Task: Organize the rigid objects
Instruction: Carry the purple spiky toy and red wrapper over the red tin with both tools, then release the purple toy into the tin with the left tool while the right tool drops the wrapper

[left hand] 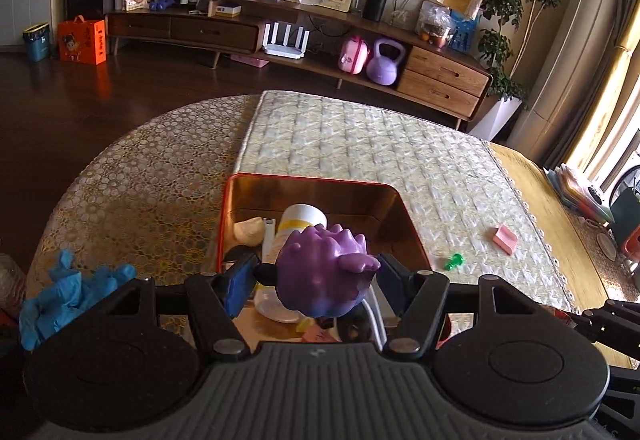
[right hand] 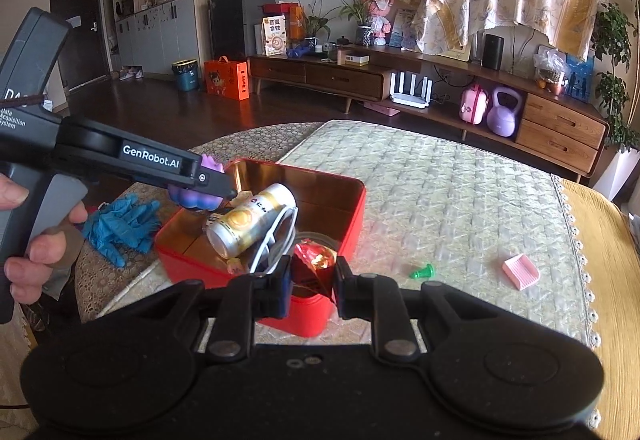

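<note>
Now my left gripper [left hand: 316,274] jaws clamp a purple spiky toy [left hand: 326,272] above the red tin [right hand: 344,215]; my right gripper [right hand: 312,280] jaws pinch a red foil wrapper [right hand: 316,260].

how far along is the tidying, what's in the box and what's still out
Done: a can and glasses lie in the red box. In hand: left gripper holds a purple toy, right gripper a red wrapper. Left: green piece and pink piece.
</note>
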